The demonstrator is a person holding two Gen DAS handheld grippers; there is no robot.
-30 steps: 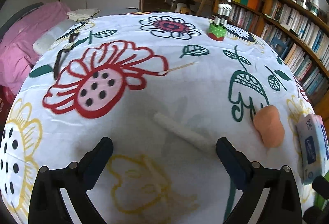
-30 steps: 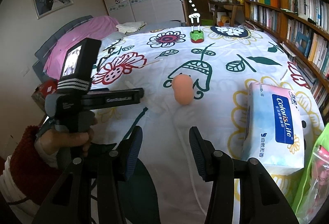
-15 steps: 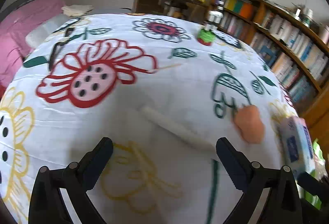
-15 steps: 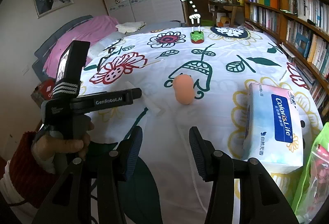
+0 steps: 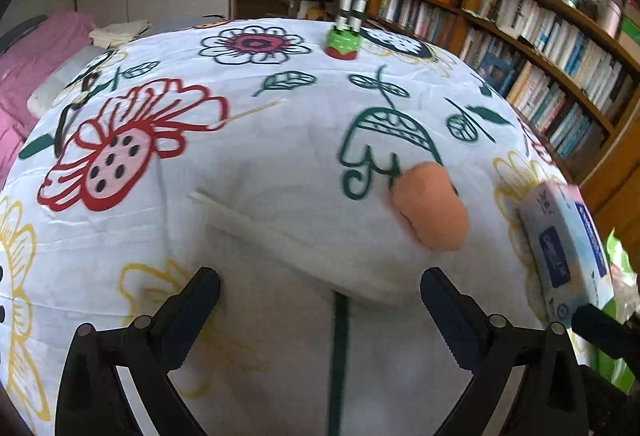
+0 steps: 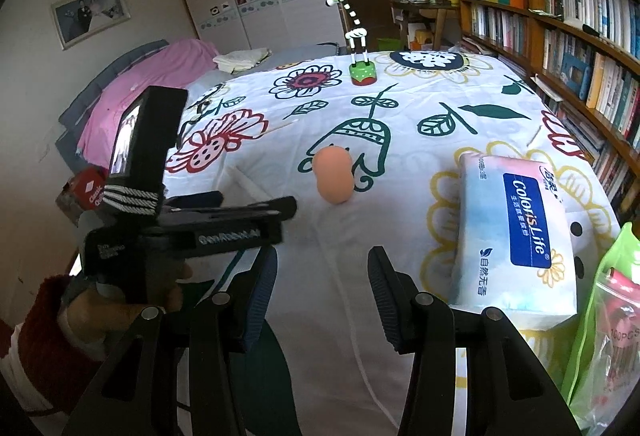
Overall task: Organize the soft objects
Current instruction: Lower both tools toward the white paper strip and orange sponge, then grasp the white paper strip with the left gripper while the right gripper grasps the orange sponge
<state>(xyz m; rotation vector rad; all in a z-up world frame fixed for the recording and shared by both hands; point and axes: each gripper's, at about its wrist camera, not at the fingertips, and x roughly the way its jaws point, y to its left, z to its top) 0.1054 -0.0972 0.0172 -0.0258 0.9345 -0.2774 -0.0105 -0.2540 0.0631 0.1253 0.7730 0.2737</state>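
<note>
An orange peanut-shaped soft sponge lies on the flowered bedspread, ahead and to the right of my left gripper. That gripper stands open with only cloth between its fingers. A thin white strip lies slantwise just ahead of it. The right wrist view shows the left gripper from the side, held by a hand in a red sleeve, short of the sponge. My right gripper is open and holds nothing, hovering over the bedspread near the front edge.
A soft tissue pack lies at the right. A green plastic bag sits beside it. A toy giraffe on a green base stands at the far side. Bookshelves line the right wall; pink bedding lies at the left.
My left gripper has moved to the right, toward the orange sponge, which now sits closer and larger in its view. The right gripper has stayed where it was.
</note>
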